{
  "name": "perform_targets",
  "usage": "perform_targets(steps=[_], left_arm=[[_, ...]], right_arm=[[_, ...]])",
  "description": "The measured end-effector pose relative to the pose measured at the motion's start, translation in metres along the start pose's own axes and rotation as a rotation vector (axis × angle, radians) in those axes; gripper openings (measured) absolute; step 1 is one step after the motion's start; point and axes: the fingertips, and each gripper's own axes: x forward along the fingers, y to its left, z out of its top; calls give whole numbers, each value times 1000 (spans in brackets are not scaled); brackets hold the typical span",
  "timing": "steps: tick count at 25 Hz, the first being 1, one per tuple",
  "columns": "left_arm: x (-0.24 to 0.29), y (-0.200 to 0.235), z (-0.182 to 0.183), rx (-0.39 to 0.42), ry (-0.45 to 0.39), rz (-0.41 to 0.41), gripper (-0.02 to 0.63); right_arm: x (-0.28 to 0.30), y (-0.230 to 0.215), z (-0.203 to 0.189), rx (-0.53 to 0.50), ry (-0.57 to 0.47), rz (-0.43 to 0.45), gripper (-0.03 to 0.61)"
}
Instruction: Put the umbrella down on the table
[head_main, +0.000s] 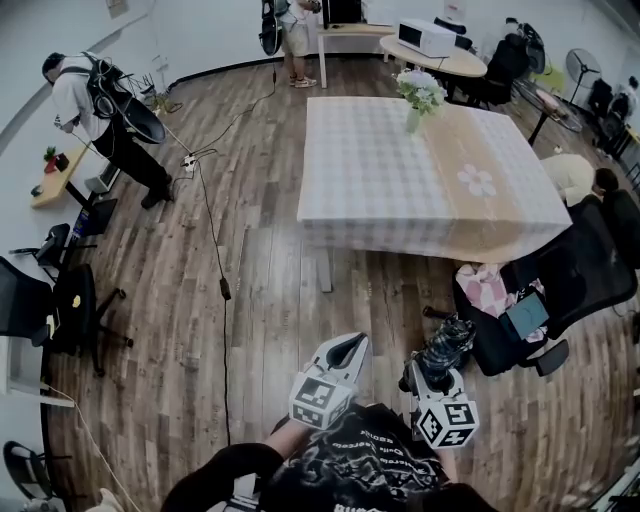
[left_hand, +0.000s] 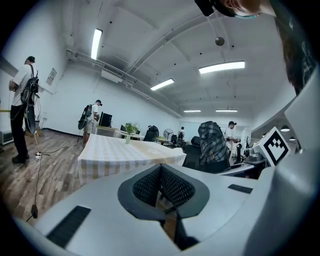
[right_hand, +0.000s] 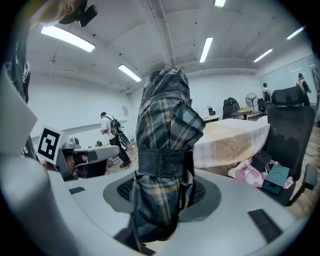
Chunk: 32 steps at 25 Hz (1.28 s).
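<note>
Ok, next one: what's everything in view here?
umbrella: one, dark plaid, folded, upright in the right jaws
table: one, pale checked cloth, ahead
flower vase: one, white blooms, on the table
office chairs: several, black, right of table and far left
pink cloth: one, checked, at the right-hand chair
cable: one, black, floor left of table
bystanders: at least two, standing, far left and back
left gripper: one, grey, jaws together, empty
right gripper: one, grey, jaws on the umbrella

folded dark plaid umbrella (right_hand: 165, 145), strap-wrapped, upright between the right tongs (right_hand: 161, 197), well apart from the cloth-covered table (head_main: 380, 170)
</note>
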Motion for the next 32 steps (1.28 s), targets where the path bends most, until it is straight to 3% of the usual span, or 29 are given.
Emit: perform_targets(steps=[8,19,32], left_arm=[[-12,35,-6,10,18,-26,20],[12,80,2,-16,-2,43,20],[117,108,26,-30,35,185,20]], right_arm=[[23,25,0,-6,-33,-33,192],[77,25,18,-47,-13,24,193],[170,-72,63,-59,61,119,193]])
